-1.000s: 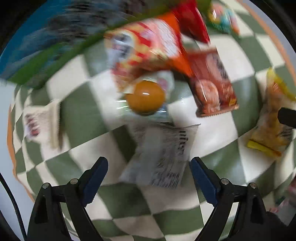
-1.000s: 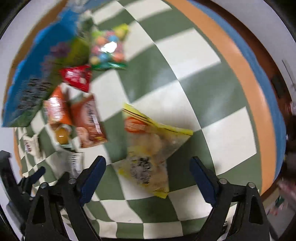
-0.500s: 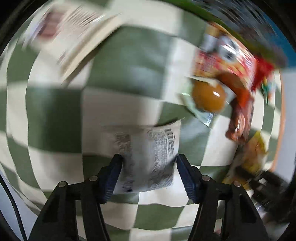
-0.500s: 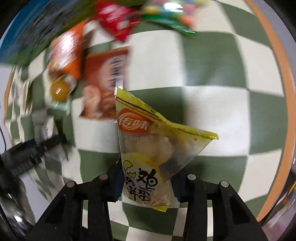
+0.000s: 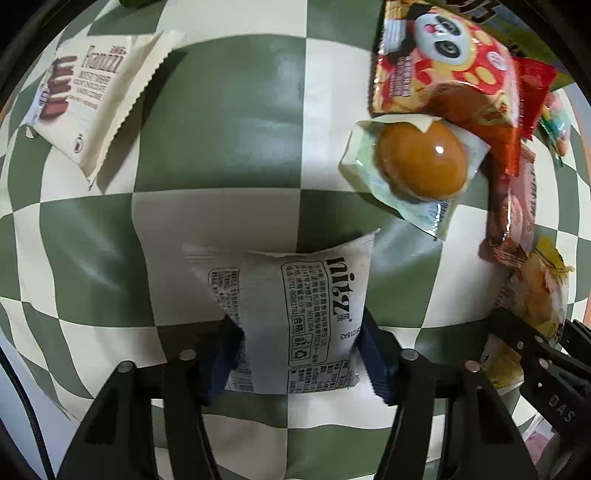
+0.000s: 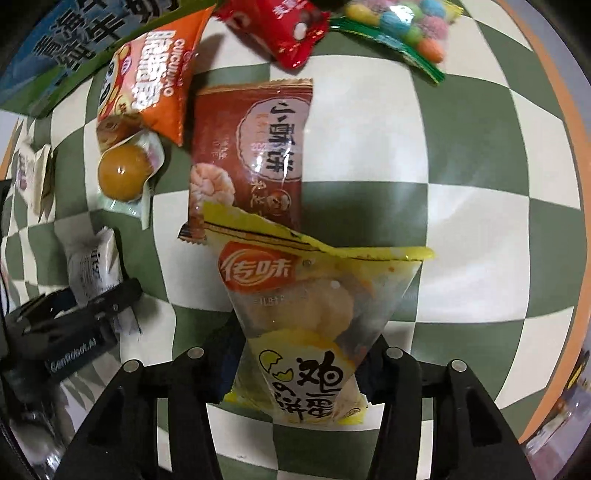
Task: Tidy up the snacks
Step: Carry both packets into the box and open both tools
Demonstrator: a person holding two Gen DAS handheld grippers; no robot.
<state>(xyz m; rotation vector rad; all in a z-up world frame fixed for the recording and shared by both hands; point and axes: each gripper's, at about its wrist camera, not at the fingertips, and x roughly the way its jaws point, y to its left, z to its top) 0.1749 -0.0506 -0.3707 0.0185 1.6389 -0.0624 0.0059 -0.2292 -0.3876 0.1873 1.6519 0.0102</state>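
Near the counter's (image 5: 229,122) front edge, a white packet (image 5: 291,317) is pinched by the left gripper (image 5: 295,354), and a yellow bag (image 6: 314,325) by the right gripper (image 6: 303,369). Both snacks seem picked up; next, a tidy spot must be found.

worktop (image 5: 229,122): green/cream checker, orange then blue band at its edge in right wrist view. left hand-held gripper (image 5: 297,354): black frame, blue pads, clamping a white packet (image 5: 291,317) with black print. right hand-held gripper (image 6: 299,369): black, around a yellow/clear pouch (image 6: 314,306) with orange-red logo, black characters. brown-red shrimp packet (image 6: 251,155). orange panda bag (image 6: 155,74), red/white dots on its face. amber egg (image 5: 421,162) in pale green wrap. cream wafer pack (image 5: 92,96), dark brown biscuits. red sachet (image 6: 280,26). multicolour candies in green-edged bag (image 6: 402,26).
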